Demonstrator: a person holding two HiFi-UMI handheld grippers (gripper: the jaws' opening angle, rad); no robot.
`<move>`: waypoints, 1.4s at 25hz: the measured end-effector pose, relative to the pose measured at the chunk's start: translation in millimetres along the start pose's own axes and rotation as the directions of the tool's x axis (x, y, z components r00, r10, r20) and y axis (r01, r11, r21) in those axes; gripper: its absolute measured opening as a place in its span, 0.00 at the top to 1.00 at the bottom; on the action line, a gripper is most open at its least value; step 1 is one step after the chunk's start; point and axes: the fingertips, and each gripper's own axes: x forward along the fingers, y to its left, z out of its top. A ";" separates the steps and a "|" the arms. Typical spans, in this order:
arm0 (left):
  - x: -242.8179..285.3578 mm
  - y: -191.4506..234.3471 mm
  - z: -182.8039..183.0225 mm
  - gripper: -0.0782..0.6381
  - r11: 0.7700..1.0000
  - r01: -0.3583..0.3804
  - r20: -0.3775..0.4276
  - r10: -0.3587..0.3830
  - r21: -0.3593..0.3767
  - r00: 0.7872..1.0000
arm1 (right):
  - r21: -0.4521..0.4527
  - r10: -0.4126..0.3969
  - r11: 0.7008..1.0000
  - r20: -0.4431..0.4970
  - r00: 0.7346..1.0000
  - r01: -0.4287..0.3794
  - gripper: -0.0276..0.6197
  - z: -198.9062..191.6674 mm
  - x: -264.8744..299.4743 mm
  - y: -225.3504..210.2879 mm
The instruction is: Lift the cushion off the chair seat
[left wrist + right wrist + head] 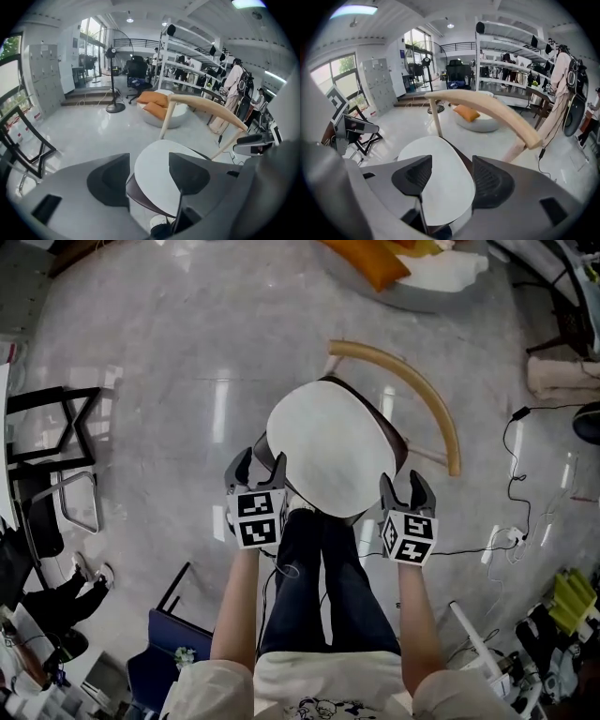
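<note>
A round white cushion (pixel 328 446) lies on the dark seat (pixel 140 199) of a chair with a curved wooden backrest (pixel 422 395). My left gripper (pixel 260 468) hovers at the cushion's near left edge. It is open and its pads touch nothing. At the near right edge my right gripper (pixel 405 488) is open as well. In the left gripper view the cushion (pixel 157 187) shows between and beyond the open jaws of the left gripper (pixel 149 164). In the right gripper view the cushion (pixel 440 192) likewise lies past the right gripper (pixel 450 173), under the backrest (pixel 487 110).
The person's legs (pixel 323 577) stand just in front of the chair. Orange cushions on a white pouf (pixel 394 263) lie beyond it. A black folding frame (pixel 52 427) stands at the left, a blue chair (pixel 164 652) at the near left. Cables (pixel 516 540) run across the floor at the right.
</note>
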 end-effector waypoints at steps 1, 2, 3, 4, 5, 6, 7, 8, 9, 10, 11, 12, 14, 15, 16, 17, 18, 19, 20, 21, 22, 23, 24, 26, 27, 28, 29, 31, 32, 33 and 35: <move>10.2 -0.2 -7.1 0.51 1.000 0.001 -0.013 -0.001 0.001 1.000 | 0.003 -0.002 1.000 -0.015 1.000 0.002 0.52 -9.3 9.1 -2.6; 20.4 -0.1 -14.7 0.51 1.000 0.001 -0.027 -0.001 0.000 1.000 | 0.004 -0.006 1.000 -0.030 1.000 0.006 0.52 -18.8 18.2 -5.0; 30.8 0.2 -22.5 0.51 1.000 0.001 -0.040 -0.002 -0.005 0.999 | 0.003 -0.010 1.000 -0.044 0.999 0.010 0.52 -28.1 27.6 -7.4; 41.4 0.6 -30.2 0.51 1.000 0.004 -0.053 -0.004 -0.012 0.999 | 0.001 -0.014 1.000 -0.057 0.998 0.014 0.53 -37.2 37.3 -9.5; 52.3 1.0 -38.0 0.51 1.000 0.006 -0.067 -0.007 -0.019 0.998 | -0.001 -0.015 1.000 -0.070 0.997 0.015 0.53 -46.0 47.0 -11.3; 62.9 1.5 -46.0 0.51 1.000 0.008 -0.082 -0.010 -0.024 0.997 | -0.003 -0.014 1.000 -0.082 0.997 0.014 0.53 -54.5 56.3 -13.0; 73.1 2.0 -53.9 0.51 1.000 0.008 -0.097 -0.010 -0.029 0.995 | -0.006 -0.013 1.000 -0.092 0.996 0.012 0.53 -62.4 65.0 -14.8; 83.0 2.5 -61.2 0.51 0.999 0.007 -0.110 -0.010 -0.032 0.994 | -0.008 -0.011 1.000 -0.100 0.995 0.010 0.53 -69.5 73.3 -16.7; 92.7 3.3 -67.9 0.51 0.999 0.006 -0.121 -0.010 -0.034 0.993 | -0.010 -0.011 1.000 -0.107 0.994 0.010 0.53 -75.8 81.1 -18.8; 101.7 4.5 -74.5 0.51 0.999 0.005 -0.132 -0.010 -0.035 0.991 | -0.010 -0.012 1.000 -0.112 0.994 0.011 0.53 -81.6 88.4 -20.8; 110.1 5.9 -81.2 0.51 0.999 0.005 -0.142 -0.010 -0.035 0.990 | -0.008 -0.014 1.000 -0.118 0.993 0.013 0.53 -87.6 95.0 -22.7; 117.9 7.4 -88.3 0.51 0.999 0.005 -0.153 -0.011 -0.035 0.988 | -0.005 -0.017 1.000 -0.123 0.992 0.016 0.53 -93.8 100.9 -24.7; 133.6 10.2 -103.1 0.51 0.999 0.008 -0.177 -0.015 -0.036 0.984 | 0.002 -0.023 1.000 -0.132 0.991 0.023 0.53 -106.1 112.7 -29.7; 141.8 11.9 -109.9 0.51 0.999 0.010 -0.189 -0.016 -0.035 0.982 | 0.002 -0.026 1.000 -0.135 0.991 0.026 0.53 -111.5 119.2 -32.3; 149.7 13.9 -115.9 0.51 0.999 0.010 -0.200 -0.016 -0.031 0.980 | -0.001 -0.028 1.000 -0.138 0.990 0.028 0.53 -116.2 126.0 -34.7; 157.0 16.0 -121.0 0.51 1.000 0.009 -0.210 -0.014 -0.025 0.978 | -0.007 -0.028 1.000 -0.142 0.989 0.028 0.53 -120.5 132.7 -36.6; 163.0 17.9 -125.3 0.51 1.000 0.006 -0.218 -0.010 -0.018 0.976 | -0.013 -0.028 1.000 -0.148 0.989 0.027 0.53 -124.8 138.7 -38.3; 168.2 19.5 -129.4 0.51 1.000 0.005 -0.224 -0.008 -0.015 0.975 | -0.018 -0.029 0.999 -0.155 0.988 0.026 0.53 -129.1 143.8 -39.8; 173.1 20.7 -133.6 0.51 1.000 0.004 -0.229 -0.008 -0.017 0.973 | -0.019 -0.030 0.999 -0.162 0.986 0.027 0.53 -133.3 148.4 -41.4; 178.3 21.5 -138.1 0.51 1.000 0.004 -0.236 -0.010 -0.024 0.972 | -0.015 -0.031 0.999 -0.169 0.985 0.029 0.53 -137.6 153.1 -43.4; 183.8 22.1 -143.2 0.51 0.999 0.003 -0.245 -0.011 -0.032 0.969 | -0.010 -0.032 0.999 -0.179 0.983 0.031 0.53 -142.0 157.7 -45.6; 189.4 22.4 -148.5 0.51 0.999 0.001 -0.255 -0.011 -0.039 0.967 | -0.006 -0.033 0.999 -0.190 0.981 0.032 0.52 -146.8 162.1 -47.8; 194.7 22.5 -153.4 0.51 0.999 -0.001 -0.263 -0.011 -0.044 0.965 | -0.007 -0.034 0.999 -0.201 0.979 0.033 0.52 -151.8 166.2 -49.9; 202.6 21.7 -160.0 0.51 0.998 0.002 -0.274 -0.018 -0.058 0.961 | -0.014 -0.033 0.999 -0.218 0.975 0.031 0.51 -160.7 172.5 -52.9; 204.5 21.3 -161.7 0.51 0.998 0.006 -0.277 -0.025 -0.069 0.960 | -0.015 -0.030 1.000 -0.223 0.974 0.028 0.51 -163.7 174.5 -53.5; 205.3 21.3 -162.5 0.52 0.997 0.012 -0.278 -0.034 -0.080 0.960 | -0.012 -0.026 1.000 -0.224 0.974 0.024 0.51 -165.4 176.0 -53.7; 205.6 21.4 -162.8 0.51 0.996 0.019 -0.277 -0.043 -0.091 0.960 | -0.006 -0.022 1.000 -0.224 0.974 0.021 0.50 -166.3 177.1 -53.6; 205.7 19.8 -163.3 0.52 0.994 0.031 -0.276 -0.059 -0.107 0.959 | 0.007 -0.012 1.000 -0.223 0.975 0.014 0.50 -167.2 177.7 -54.5; 206.0 18.1 -163.9 0.52 0.993 0.036 -0.278 -0.065 -0.110 0.958 | 0.012 -0.007 1.000 -0.221 0.975 0.010 0.51 -168.1 177.4 -55.5; 206.5 16.4 -164.8 0.53 0.993 0.040 -0.282 -0.069 -0.109 0.957 | 0.016 -0.003 1.000 -0.218 0.976 0.006 0.51 -169.4 177.2 -56.2; 208.4 15.0 -167.1 0.54 0.994 0.040 -0.287 -0.067 -0.099 0.955 | 0.021 0.009 1.000 -0.208 0.978 -0.004 0.50 -172.0 178.5 -56.2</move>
